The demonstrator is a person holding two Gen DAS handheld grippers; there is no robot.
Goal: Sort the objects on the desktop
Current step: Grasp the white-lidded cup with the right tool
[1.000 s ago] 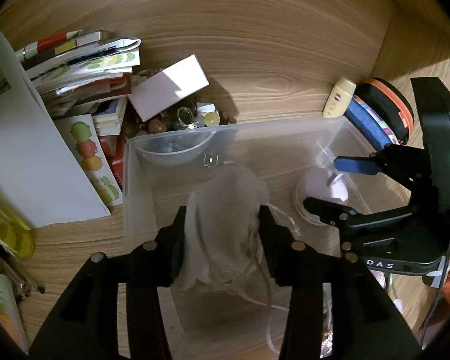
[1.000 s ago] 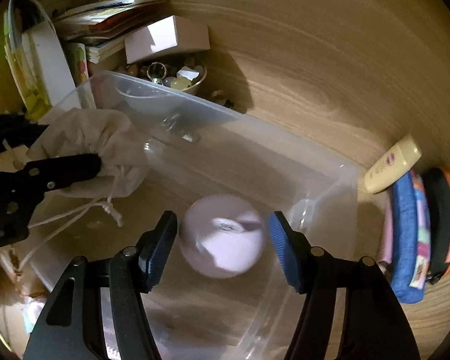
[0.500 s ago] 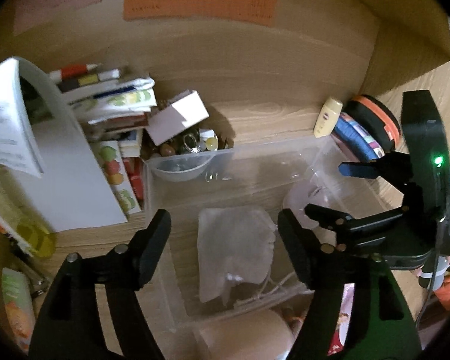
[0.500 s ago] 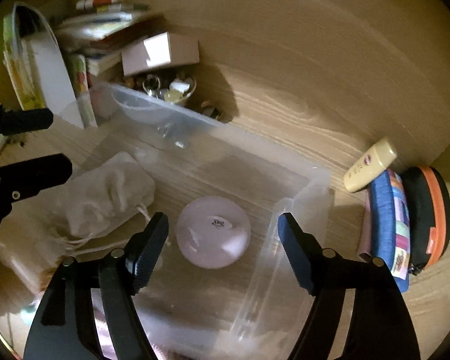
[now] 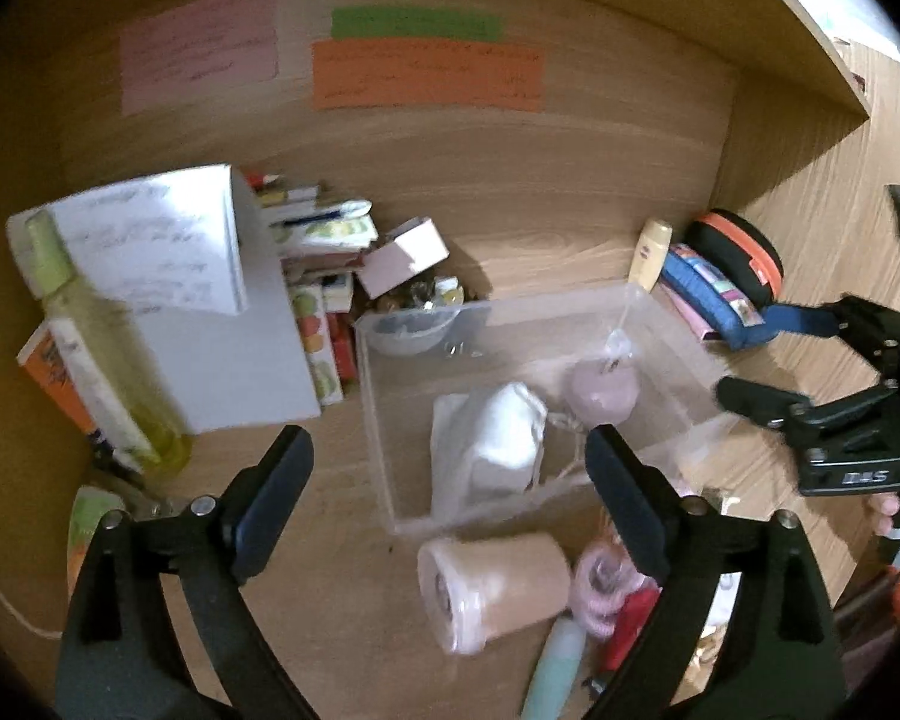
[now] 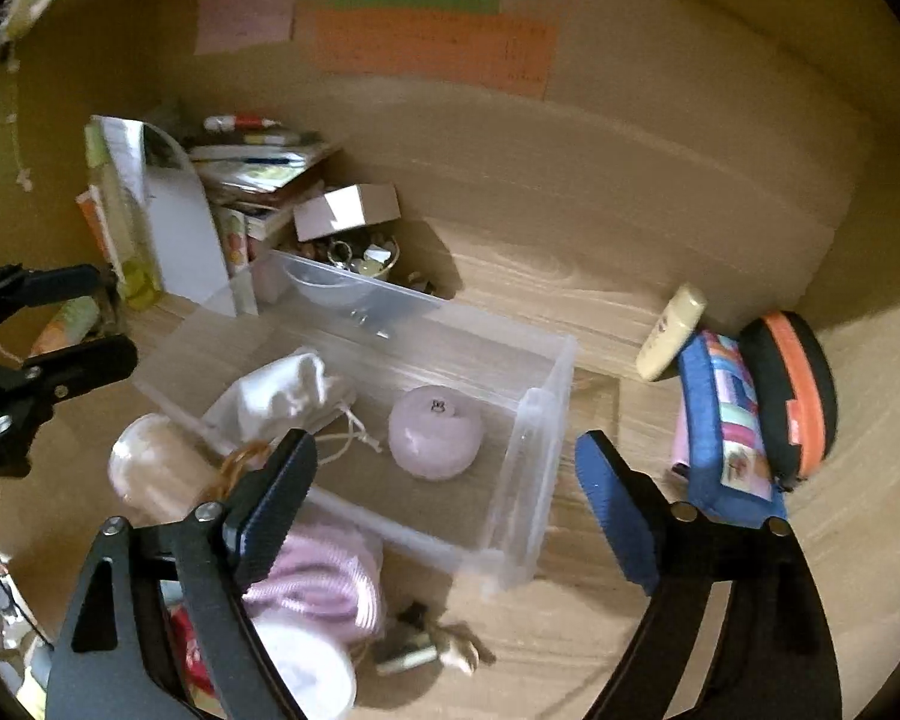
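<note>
Clear glossy plastic bin (image 5: 660, 324), soft white cloth pouch (image 5: 498, 438), smooth matt lilac puck (image 6: 435, 432), wood-grain desk (image 6: 570, 276)

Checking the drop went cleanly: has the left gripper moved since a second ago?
Yes. The left gripper has backed up and away from the clear bin, jaws opening, leaving the white pouch inside.
</note>
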